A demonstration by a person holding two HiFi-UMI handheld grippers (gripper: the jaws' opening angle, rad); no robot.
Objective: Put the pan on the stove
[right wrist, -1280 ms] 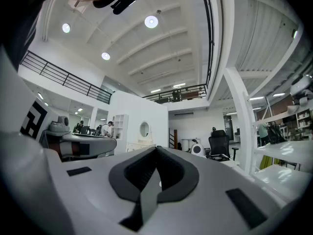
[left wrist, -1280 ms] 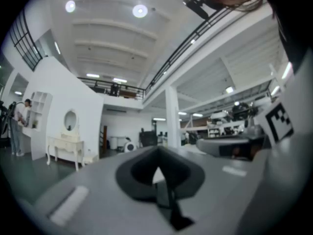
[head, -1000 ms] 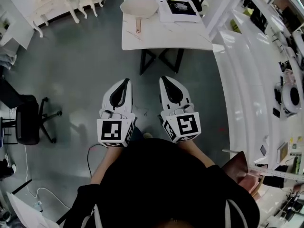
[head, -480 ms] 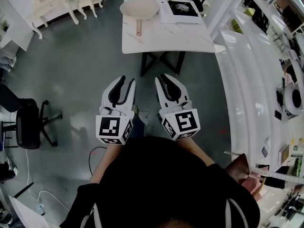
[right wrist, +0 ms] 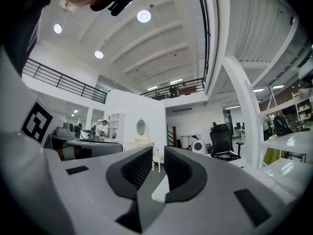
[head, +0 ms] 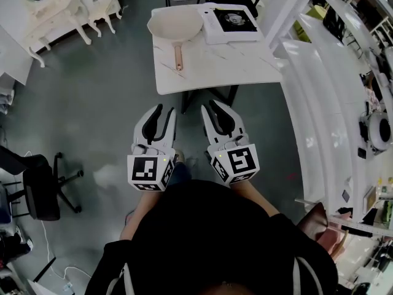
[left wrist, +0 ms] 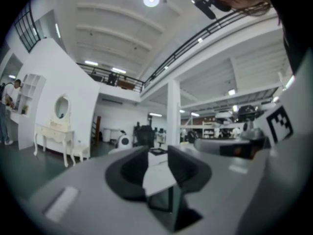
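L tongs (head: 164,110) are part-open w/ nothing btw the jaws. R tongs (head: 210,106) show only a slit that's opening, also empty. Both are held side by side close to the body, pointing fwd over the floor, prob. because the person is short of the table (head: 227,66) and is readying the jaws for a grab. Pan (head: 175,24) sits at the table's far left, just beside the stove (head: 232,22) and not on it; its handle points toward the person, which looks the easy place to grip, so the lift isn't begun.
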